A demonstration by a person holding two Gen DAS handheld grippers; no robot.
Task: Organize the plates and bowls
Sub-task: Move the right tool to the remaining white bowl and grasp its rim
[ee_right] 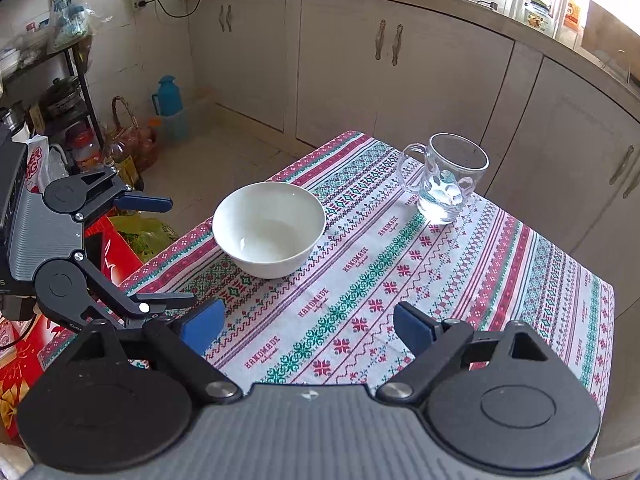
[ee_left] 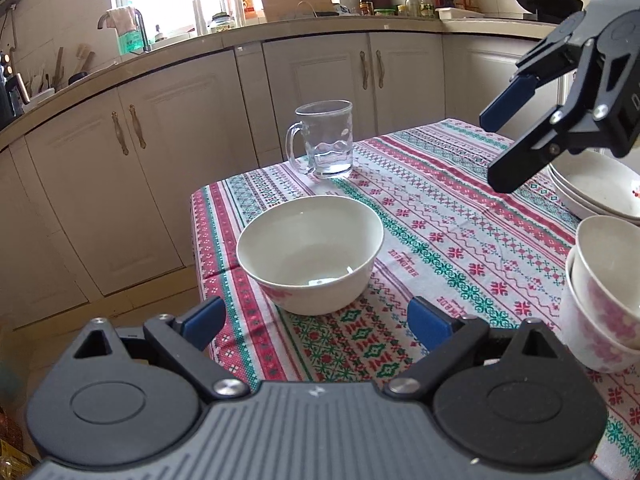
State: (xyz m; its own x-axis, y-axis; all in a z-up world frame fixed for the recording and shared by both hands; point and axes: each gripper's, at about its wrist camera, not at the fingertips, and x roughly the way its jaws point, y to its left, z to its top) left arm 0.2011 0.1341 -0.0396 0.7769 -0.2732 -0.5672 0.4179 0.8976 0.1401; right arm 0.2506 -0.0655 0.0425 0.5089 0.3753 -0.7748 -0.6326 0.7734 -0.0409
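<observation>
Patterned cloth (ee_left: 440,208) covers the table; the lone white bowl (ee_left: 310,254) sits just ahead of the left gripper (ee_left: 316,322), whose jaws gape empty. It should straddle the near rim squarely. The right gripper (ee_right: 308,326), also open and empty, waits beside.

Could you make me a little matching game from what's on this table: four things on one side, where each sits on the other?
Things:
1. glass mug
2. lone bowl
3. stacked bowls
4. plates

Places (left wrist view):
A. under the right gripper
B. right edge, nearest the camera
C. far end of the tablecloth
D. just ahead of the left gripper

Pairs: 1-C, 2-D, 3-B, 4-A
</observation>
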